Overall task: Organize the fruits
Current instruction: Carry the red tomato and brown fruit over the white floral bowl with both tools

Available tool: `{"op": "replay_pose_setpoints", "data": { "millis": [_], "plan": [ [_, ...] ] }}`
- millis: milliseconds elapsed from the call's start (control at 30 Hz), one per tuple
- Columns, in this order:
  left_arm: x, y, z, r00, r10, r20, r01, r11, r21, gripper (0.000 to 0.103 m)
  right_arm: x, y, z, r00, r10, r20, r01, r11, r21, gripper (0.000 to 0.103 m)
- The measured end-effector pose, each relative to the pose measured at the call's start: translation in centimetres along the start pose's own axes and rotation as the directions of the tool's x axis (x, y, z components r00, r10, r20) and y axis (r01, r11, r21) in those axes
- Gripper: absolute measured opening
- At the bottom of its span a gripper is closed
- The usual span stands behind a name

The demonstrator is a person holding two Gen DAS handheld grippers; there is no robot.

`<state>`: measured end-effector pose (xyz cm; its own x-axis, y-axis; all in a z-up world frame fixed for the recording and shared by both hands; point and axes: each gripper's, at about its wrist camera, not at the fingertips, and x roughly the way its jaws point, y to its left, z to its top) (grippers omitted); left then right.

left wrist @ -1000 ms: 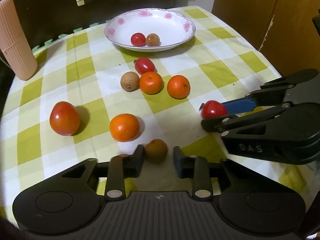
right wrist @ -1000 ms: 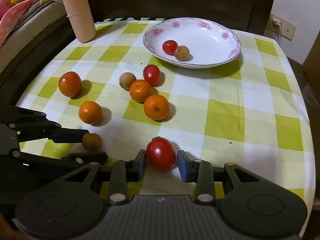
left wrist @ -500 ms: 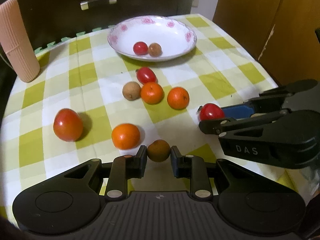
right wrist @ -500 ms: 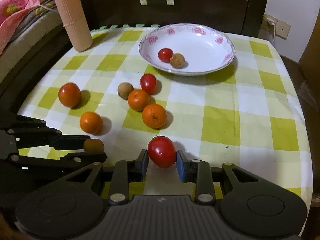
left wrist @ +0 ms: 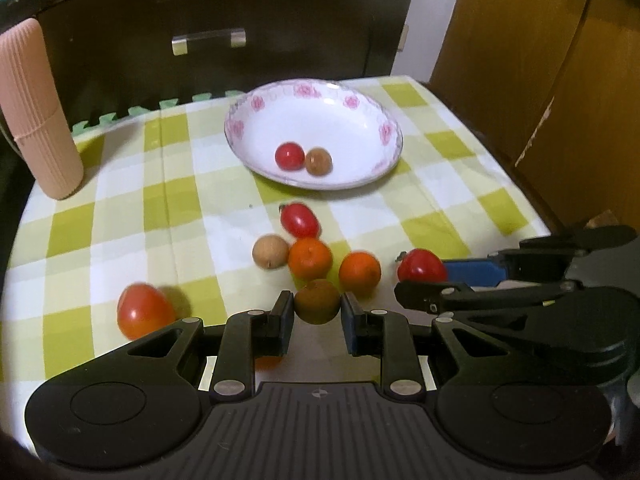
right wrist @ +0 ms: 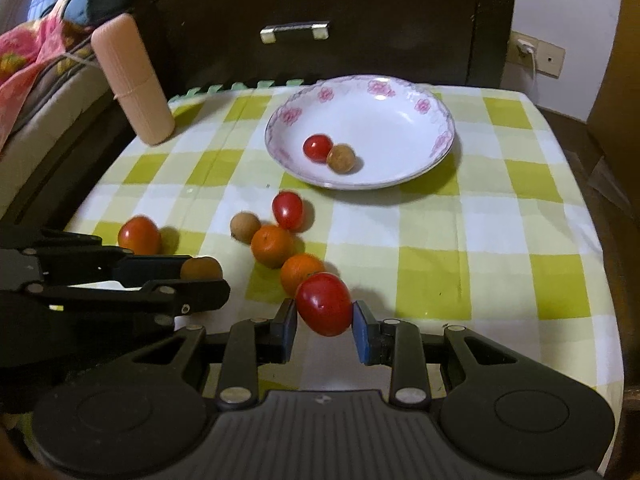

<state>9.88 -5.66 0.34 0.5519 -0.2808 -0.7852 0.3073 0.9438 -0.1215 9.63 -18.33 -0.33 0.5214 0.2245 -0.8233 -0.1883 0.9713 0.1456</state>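
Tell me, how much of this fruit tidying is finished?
Barely started. The white flowered bowl holds just one small red tomato and one brown round fruit. The left tongs grip another brown fruit; the right tongs grip a red tomato. Several fruits remain on the checked tablecloth.

Your left claw (left wrist: 317, 314) is clamped on a brown fruit (left wrist: 317, 301), lifted clear of the bench. Your right claw (right wrist: 325, 322) pinches a red tomato (right wrist: 324, 304) alongside it, both pointing forward.
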Motion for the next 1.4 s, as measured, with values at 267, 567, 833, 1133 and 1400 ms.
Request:
{"op": "replay_pose_setpoints", "data": {
  "millis": [267, 567, 833, 1133, 1400],
  "plan": [
    [0.3, -0.1, 2.3, 0.999, 0.0, 0.043, 0.0, 1.0, 0.005, 0.032, -0.3, -0.9, 2.0, 0.999, -0.019, 0.031, 0.018, 0.999, 0.049, 0.029],
    [1.3, 0.3, 5.5, 0.995, 0.011, 0.098, -0.012, 1.0, 0.008, 0.031, 0.3, -2.0, 5.3, 0.996, -0.048, 0.078, 0.043, 0.997, 0.068, 0.029],
    [3.6, 1.1, 7.8, 0.993, 0.029, 0.11, -0.029, 1.0, 0.001, 0.031, 2.4, -3.2, 7.8, 0.995, -0.059, 0.086, 0.052, 0.995, 0.086, 0.029],
    [6.5, 2.1, 8.8, 0.996, 0.042, 0.084, -0.04, 0.999, -0.021, 0.031, 5.4, -4.0, 9.1, 0.995, -0.072, 0.071, 0.066, 0.995, 0.074, 0.029],
    [8.2, 2.9, 9.0, 0.997, 0.048, 0.057, -0.045, 0.998, -0.043, 0.031, 7.3, -4.2, 9.5, 0.995, -0.079, 0.055, 0.076, 0.995, 0.064, 0.03]
  ]
}}
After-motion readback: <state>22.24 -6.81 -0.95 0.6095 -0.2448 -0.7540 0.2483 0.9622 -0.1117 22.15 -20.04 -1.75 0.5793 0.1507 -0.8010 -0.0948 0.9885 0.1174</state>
